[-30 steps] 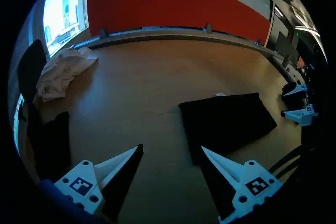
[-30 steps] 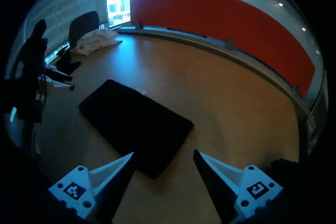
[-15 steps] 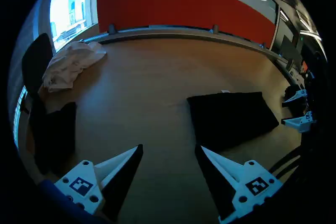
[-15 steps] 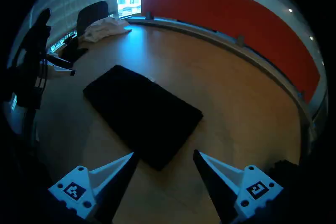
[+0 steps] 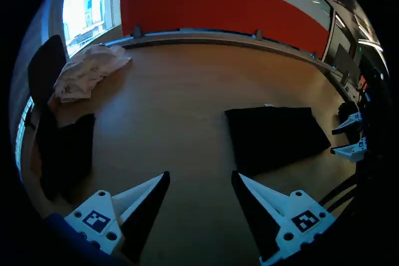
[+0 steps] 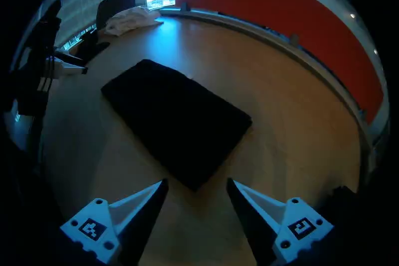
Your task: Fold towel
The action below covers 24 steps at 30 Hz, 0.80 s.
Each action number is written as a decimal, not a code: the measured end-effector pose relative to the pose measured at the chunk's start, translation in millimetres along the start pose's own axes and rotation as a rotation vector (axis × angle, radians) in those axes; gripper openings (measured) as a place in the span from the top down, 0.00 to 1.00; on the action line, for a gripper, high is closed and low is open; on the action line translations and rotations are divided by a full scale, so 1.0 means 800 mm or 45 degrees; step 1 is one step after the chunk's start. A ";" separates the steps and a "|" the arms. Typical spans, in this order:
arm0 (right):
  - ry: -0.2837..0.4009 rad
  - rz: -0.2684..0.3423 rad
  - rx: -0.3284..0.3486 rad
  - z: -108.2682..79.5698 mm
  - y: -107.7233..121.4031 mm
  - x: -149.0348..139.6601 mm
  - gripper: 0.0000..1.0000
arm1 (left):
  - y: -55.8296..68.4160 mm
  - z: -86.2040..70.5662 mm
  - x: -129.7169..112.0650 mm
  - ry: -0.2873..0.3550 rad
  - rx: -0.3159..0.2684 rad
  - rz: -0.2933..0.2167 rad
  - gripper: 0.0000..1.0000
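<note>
Towel (image 5: 277, 136) down flat on the wooden table (image 5: 169, 91), a dark matte rectangle with soft, rounded corners and a thick-looking edge, so it may already be doubled over. And there's movement: a second ago its near edge sat under one fingertip in the left gripper view; now the left gripper (image 5: 200, 172) has swung clear and the cloth lies off to the side, untouched. In the right gripper view the towel has slid up and grown larger, with its near corner just ahead of the right gripper (image 6: 197, 180). That reads as lining up for the next pinch. Both tools hang released, jaws spread, nothing between them. Smooth, faintly glossy tabletop; a crumpled pale cloth (image 5: 87, 69) lies well apart near the far edge.
</note>
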State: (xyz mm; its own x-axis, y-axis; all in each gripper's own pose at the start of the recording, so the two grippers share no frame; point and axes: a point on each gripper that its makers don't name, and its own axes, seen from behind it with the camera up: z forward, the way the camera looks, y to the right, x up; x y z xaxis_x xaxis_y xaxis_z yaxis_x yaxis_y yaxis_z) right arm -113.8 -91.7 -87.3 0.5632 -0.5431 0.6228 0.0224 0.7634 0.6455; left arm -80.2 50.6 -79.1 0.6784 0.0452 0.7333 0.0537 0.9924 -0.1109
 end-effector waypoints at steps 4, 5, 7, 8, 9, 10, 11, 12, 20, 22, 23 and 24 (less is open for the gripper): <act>-0.004 0.005 0.015 0.003 -0.004 -0.001 0.16 | -0.001 -0.002 -0.002 -0.001 0.001 -0.006 0.09; -0.006 0.006 0.018 0.004 -0.004 -0.002 0.19 | -0.002 -0.003 -0.003 -0.002 0.001 -0.008 0.09; -0.015 0.008 0.025 0.006 -0.005 -0.004 0.26 | -0.003 -0.004 -0.005 -0.003 0.001 -0.013 0.09; -0.020 0.009 0.029 0.007 -0.006 -0.006 0.29 | -0.003 -0.005 -0.005 -0.004 0.001 -0.014 0.09; -0.024 0.011 0.032 0.008 -0.006 -0.007 0.33 | -0.004 -0.006 -0.006 -0.004 0.002 -0.016 0.09; -0.029 0.015 0.036 0.008 -0.007 -0.008 0.37 | -0.004 -0.006 -0.006 -0.003 0.001 -0.016 0.09; -0.033 0.019 0.040 0.009 -0.007 -0.009 0.41 | -0.005 -0.007 -0.006 -0.003 0.001 -0.016 0.09; -0.036 0.024 0.043 0.010 -0.008 -0.009 0.45 | -0.005 -0.008 -0.007 -0.002 0.001 -0.017 0.09; -0.041 0.042 0.051 0.012 -0.006 -0.010 0.49 | -0.010 -0.012 -0.007 0.003 0.002 -0.018 0.09; -0.046 0.032 0.053 0.012 -0.006 -0.011 0.49 | -0.011 -0.012 -0.007 0.003 0.002 -0.018 0.09; -0.048 0.027 0.054 0.013 -0.006 -0.012 0.49 | -0.011 -0.013 -0.007 0.003 0.003 -0.019 0.09; -0.050 0.021 0.054 0.013 -0.006 -0.012 0.50 | -0.012 -0.013 -0.007 0.003 0.003 -0.019 0.09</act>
State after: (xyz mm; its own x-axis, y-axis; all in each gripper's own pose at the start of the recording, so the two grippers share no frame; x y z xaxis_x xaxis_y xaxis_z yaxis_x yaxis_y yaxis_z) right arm -128.0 -93.6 -92.1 0.5304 -0.5443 0.6499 -0.0221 0.7575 0.6524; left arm -76.9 39.9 -89.0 0.6795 0.0304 0.7331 0.0619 0.9932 -0.0986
